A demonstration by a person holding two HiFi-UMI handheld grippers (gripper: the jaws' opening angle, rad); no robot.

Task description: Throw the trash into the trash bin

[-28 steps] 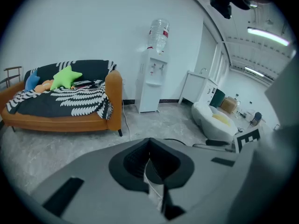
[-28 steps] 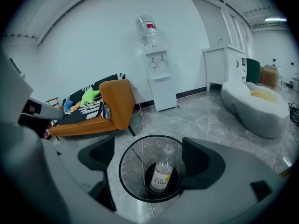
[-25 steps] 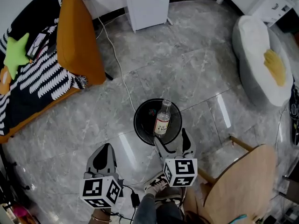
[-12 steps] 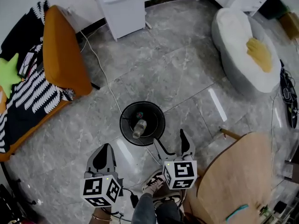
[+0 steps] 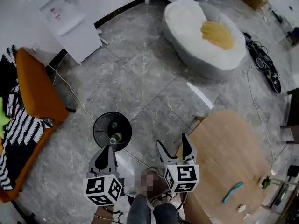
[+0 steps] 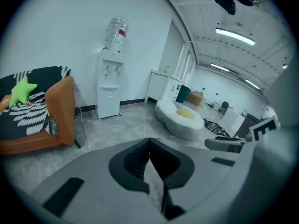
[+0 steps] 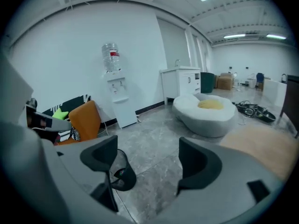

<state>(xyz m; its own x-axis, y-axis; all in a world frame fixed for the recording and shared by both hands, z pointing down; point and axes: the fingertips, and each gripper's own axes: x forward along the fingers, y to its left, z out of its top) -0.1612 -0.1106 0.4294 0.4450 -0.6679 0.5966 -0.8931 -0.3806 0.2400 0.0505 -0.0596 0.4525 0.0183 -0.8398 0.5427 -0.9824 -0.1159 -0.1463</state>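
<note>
The black wire trash bin [image 5: 112,130] stands on the grey floor at lower left of the head view. A clear plastic bottle [image 5: 113,139] lies inside it, cap end up. My left gripper [image 5: 108,148] is just below the bin, shut with nothing in it; in its own view the left gripper [image 6: 149,148] has its pads together. My right gripper [image 5: 172,140] is open and empty to the right of the bin, its jaws having just closed a little. In its own view the right gripper [image 7: 149,153] frames bare floor, with the bin [image 7: 119,174] behind its left finger.
A round wooden table [image 5: 229,157] with small items is at lower right. A white beanbag [image 5: 205,36] lies at the top, an orange chair [image 5: 39,92] at left, a white water dispenser [image 5: 70,22] at top left. A cable [image 5: 81,108] runs across the floor.
The bottle that stood upright over the bin at my right gripper's tips has dropped into the bin. The view has swung right, so the bin now sits further left.
</note>
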